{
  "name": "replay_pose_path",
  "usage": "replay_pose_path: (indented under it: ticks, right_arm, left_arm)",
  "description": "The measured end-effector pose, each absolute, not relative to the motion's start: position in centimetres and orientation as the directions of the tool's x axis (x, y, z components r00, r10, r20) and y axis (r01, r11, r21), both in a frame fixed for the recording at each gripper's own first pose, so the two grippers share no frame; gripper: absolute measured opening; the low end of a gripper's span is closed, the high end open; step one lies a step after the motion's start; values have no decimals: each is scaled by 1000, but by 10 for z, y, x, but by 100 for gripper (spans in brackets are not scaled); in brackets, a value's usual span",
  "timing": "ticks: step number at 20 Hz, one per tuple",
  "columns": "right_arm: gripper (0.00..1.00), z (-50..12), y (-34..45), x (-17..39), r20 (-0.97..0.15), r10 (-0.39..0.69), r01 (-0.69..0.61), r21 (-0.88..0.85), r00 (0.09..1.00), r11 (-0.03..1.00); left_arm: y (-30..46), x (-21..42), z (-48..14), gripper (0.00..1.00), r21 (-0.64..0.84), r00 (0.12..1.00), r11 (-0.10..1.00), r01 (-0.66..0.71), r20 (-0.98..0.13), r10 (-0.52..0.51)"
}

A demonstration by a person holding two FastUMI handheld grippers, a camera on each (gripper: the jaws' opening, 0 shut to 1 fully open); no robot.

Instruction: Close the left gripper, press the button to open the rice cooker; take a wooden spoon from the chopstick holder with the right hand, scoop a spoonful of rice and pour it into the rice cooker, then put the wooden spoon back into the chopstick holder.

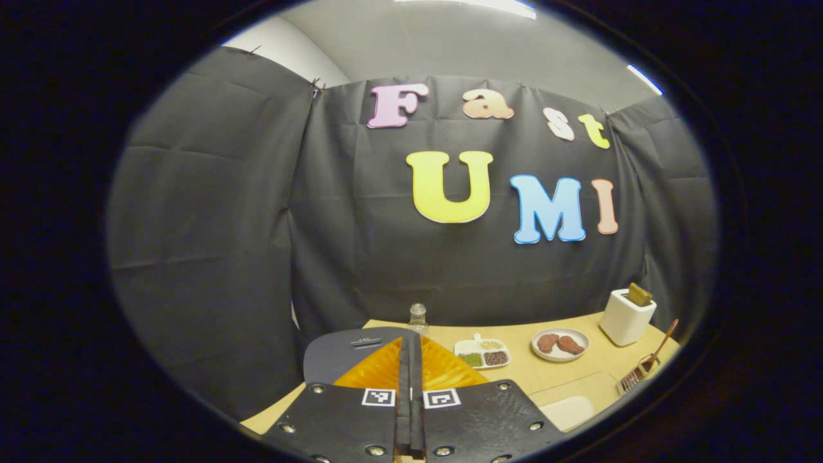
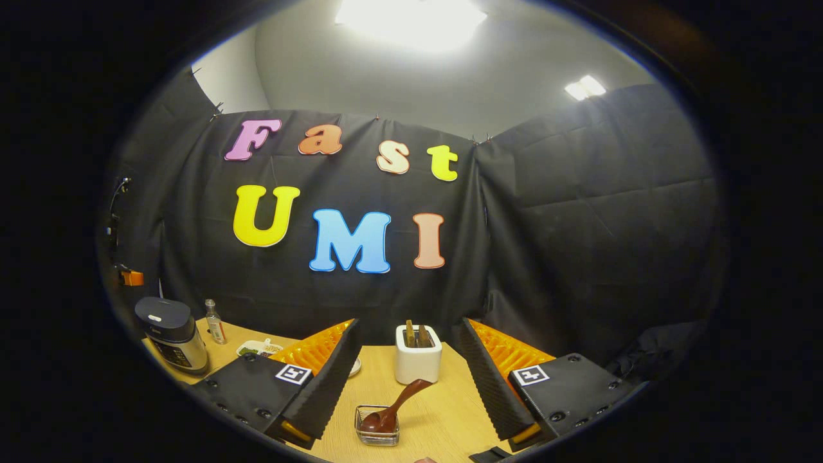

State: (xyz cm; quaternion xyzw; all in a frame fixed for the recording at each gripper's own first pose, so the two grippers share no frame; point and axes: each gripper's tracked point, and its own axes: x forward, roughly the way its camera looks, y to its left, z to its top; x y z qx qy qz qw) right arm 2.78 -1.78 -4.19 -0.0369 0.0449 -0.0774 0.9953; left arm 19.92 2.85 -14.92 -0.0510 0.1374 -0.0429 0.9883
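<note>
My left gripper [image 1: 409, 366] is shut with nothing between its fingers, and it hovers just in front of the rice cooker's dark grey lid [image 1: 334, 360]. In the right gripper view the rice cooker [image 2: 170, 334] stands closed at the table's far left. My right gripper [image 2: 407, 334] is open and empty. Between and below its fingers stands a small wire chopstick holder [image 2: 377, 432]. A brown wooden spoon [image 2: 393, 406] leans out of it. From the left gripper view, the holder [image 1: 633, 379] and spoon [image 1: 662, 344] are far right. A white divided dish of grains [image 1: 483, 352] sits mid-table.
A white toaster-like box [image 2: 418, 357] stands behind the wire holder. A plate with brown pieces [image 1: 559, 344] lies beside the divided dish, and a small clear bottle [image 1: 418, 316] stands near the cooker. A pale flat tray [image 1: 572, 408] lies at the table's near right.
</note>
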Motion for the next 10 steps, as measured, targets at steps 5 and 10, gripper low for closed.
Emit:
replay_pose_path:
  ticks: [5, 10]
  right_arm:
    - [98, -42, -13, 27, -97, -174, 165, -97, 980, 982]
    - [98, -41, -15, 23, -99, -187, 175, -113, 977, 978]
  left_arm:
    - [25, 205, -194, 0, -116, 936, 990, 77, -333, -112]
    - [26, 203, -230, 3, -115, 916, 991, 66, -386, -106]
